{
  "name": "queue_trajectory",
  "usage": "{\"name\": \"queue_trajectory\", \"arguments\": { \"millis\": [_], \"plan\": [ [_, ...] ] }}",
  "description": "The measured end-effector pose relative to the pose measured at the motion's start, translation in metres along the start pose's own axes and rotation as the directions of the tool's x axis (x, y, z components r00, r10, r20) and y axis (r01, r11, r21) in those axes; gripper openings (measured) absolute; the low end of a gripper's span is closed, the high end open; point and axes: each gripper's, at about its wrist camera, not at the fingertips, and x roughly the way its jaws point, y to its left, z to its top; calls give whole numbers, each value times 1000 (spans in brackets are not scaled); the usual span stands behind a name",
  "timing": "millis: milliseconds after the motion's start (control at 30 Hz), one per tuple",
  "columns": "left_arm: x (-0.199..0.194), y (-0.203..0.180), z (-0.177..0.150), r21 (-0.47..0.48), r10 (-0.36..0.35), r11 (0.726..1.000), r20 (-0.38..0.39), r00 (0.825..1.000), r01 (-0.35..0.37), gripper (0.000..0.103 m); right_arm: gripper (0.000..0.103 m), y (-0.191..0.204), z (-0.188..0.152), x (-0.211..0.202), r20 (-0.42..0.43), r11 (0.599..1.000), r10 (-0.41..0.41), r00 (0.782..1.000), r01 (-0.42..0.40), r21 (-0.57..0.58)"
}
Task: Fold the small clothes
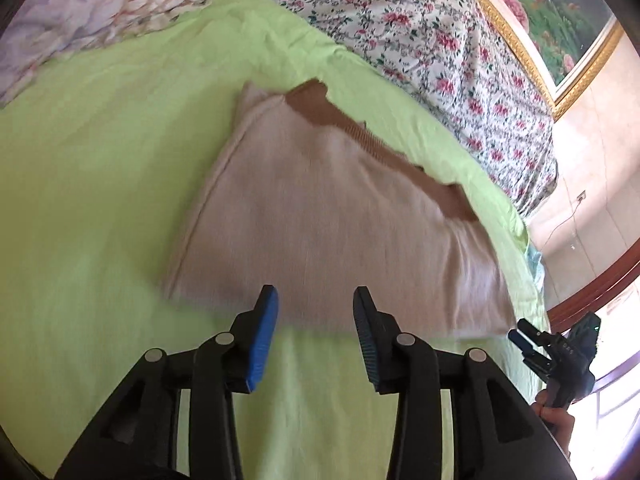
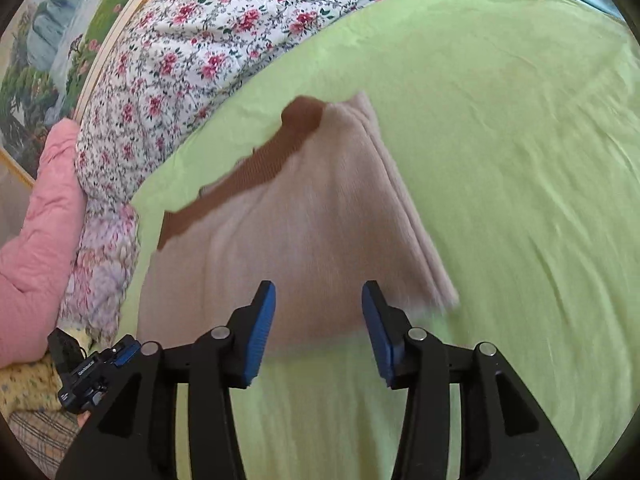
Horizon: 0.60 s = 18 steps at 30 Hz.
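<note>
Both of my tongs stand wide apart at the tips and hold nothing. On my left tongs the blue pads hover just over the near edge of the folded beige garment, so the cloth begins right between and beyond the tips; whether a pad touches it I cannot tell, as that edge is blurred. My right tongs sit the same way in their own view, tips over the near hem of the same garment, with green sheet showing below them. From the left wrist view I see my right tongs off to the right, just past the garment's near right corner, with my right hand gripping the handle. From the right wrist view my left tongs show at the lower left, near the garment's near left corner.

Past the tips, the garment lies flat on the light green bed sheet, folded into a rough rectangle with stacked layers along one side. A brown ribbed band runs along its far edge. Beyond that edge lies a strip of green sheet, then a floral quilt. A pink cushion lies beside the quilt, and a gold-framed picture hangs on the wall behind.
</note>
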Motion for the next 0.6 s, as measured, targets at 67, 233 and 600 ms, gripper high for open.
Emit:
{"name": "queue_trajectory", "arguments": {
  "millis": [67,233,600],
  "plan": [
    [-8,0,-17,-14,1,1000,-5,1000,-1,40,47,3,-12,-8,3,1000,-4,1000,4,-11],
    [-22,-3,-48,-49,-13,999,-19,1000,12,43,50,10,-39,-22,6,999,-5,1000,5,-39],
    [-12,-8,-63,-100,-8,995,-34,999,5,51,52,22,-77,-35,-1,998,16,1000,-17,-66]
  ]
}}
